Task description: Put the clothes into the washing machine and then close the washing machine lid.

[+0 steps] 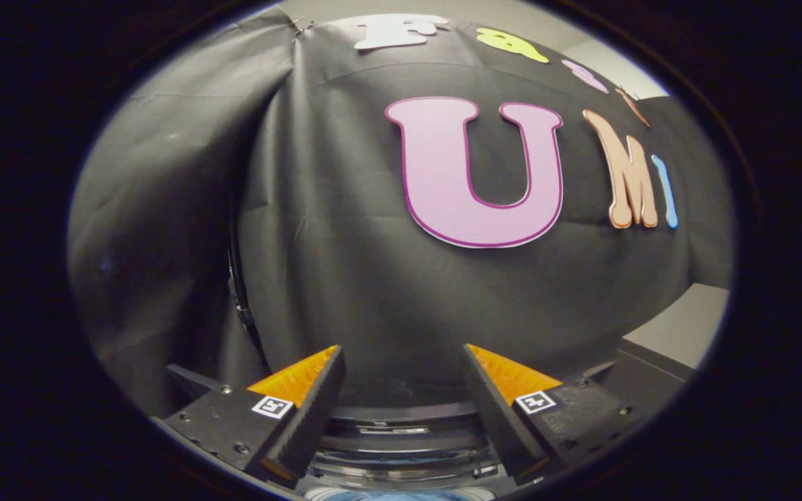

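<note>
**A:** Status from the gripper view?

**B:** My gripper (pixel 401 351) is spread wide, a clear gap between the two fingers (pixel 303 410), nothing held and nothing touching either pad. I'm facing the black cloth wall (pixel 373 292), which fills everything beyond my tips.

**A:** Washer?

**B:** The dark round-topped washing machine (pixel 401 435) sits low between my fingers, right under them. I see curved dark rings of its top opening, stacked one behind another. Its far rim runs just beyond my fingertips, against the foot of the cloth.

**A:** Clothes?

**B:** A pale blue strip of fabric, the clothes (pixel 394 495), sits at the very bottom between my finger bases, inside the ring of the opening. Too little visible to tell what garment or how it lies.

**A:** Lid?

**B:** Can't tell which of the rings is the lid, or how it stands.

**A:** Anything else?

**B:** A grey flat-topped box-like unit (pixel 679 334) out beyond my right finger, set apart from the washer. On the left side, the cloth hangs in a loose fold (pixel 164 229) with a dark seam running down toward my left finger.
</note>
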